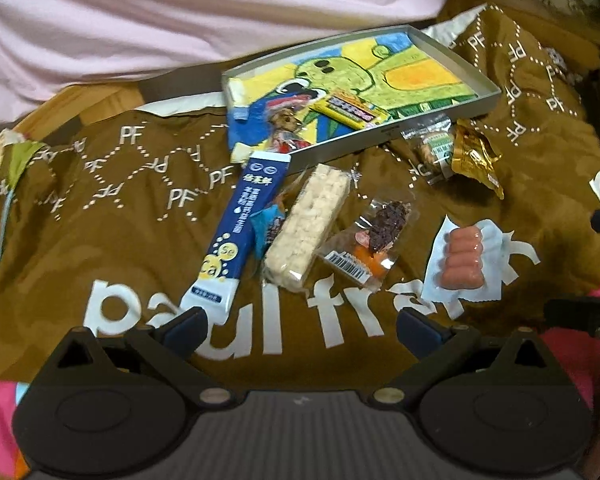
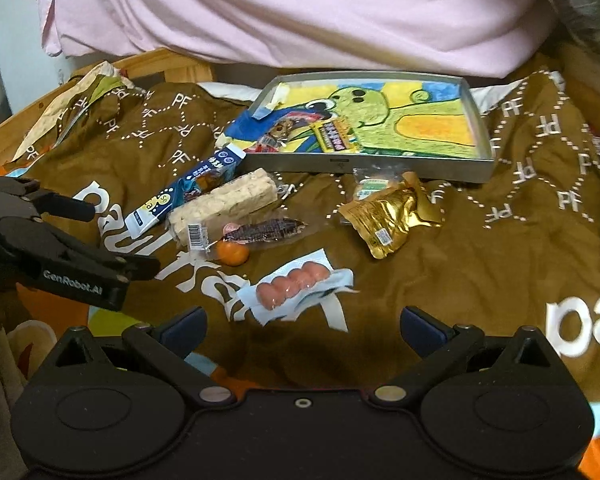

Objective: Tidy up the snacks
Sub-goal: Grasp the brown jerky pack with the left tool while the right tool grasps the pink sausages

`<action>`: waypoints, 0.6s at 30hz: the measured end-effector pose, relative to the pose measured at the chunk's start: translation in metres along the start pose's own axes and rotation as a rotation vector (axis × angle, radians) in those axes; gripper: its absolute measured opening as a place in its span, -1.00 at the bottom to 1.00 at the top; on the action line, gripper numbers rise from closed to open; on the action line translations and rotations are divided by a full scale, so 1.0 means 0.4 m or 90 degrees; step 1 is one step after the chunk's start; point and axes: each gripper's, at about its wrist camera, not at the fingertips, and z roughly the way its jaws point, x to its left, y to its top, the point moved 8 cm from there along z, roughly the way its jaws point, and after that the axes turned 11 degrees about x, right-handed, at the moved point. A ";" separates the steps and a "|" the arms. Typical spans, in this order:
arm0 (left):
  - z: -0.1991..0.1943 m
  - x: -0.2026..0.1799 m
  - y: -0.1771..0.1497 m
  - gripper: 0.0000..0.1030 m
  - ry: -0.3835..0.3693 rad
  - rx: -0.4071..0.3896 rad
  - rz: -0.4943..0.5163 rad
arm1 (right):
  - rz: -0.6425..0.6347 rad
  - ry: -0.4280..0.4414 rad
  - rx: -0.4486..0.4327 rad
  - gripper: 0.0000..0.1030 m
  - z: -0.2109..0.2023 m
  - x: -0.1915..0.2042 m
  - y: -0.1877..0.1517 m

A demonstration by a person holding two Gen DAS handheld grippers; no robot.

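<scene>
Brown printed quilt (image 2: 480,264) filling frame, pink sheet (image 2: 300,8) across top, shallow grey metal tray (image 2: 486,128) upper centre, both hand-held grippers (image 1: 300,328) (image 2: 302,326) spread, empty, label text illegible

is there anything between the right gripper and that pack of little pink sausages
Nothing visible. The right gripper is open, and only bare brown blanket lies between its fingers and the sausage pack.

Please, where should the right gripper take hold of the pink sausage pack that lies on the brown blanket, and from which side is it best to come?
Probably across the middle of the sausage pack, closing on its narrow width. It lies flat and apart from the other snacks, its long axis running diagonally, with thin floppy film edges. The right gripper is open just in front of it, so come from above on the near side, turned to straddle the sausages.
</scene>
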 end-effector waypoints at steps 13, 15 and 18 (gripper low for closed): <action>0.065 -0.010 0.051 0.99 -0.052 -0.008 0.066 | -0.003 0.098 0.048 0.73 0.099 -0.015 0.025; 0.067 -0.010 0.063 0.99 -0.067 -0.016 0.076 | -0.006 0.102 0.050 0.66 0.109 -0.013 0.028; 0.064 -0.010 0.078 0.99 -0.095 -0.032 0.084 | 0.007 0.110 0.061 0.55 0.130 -0.022 0.030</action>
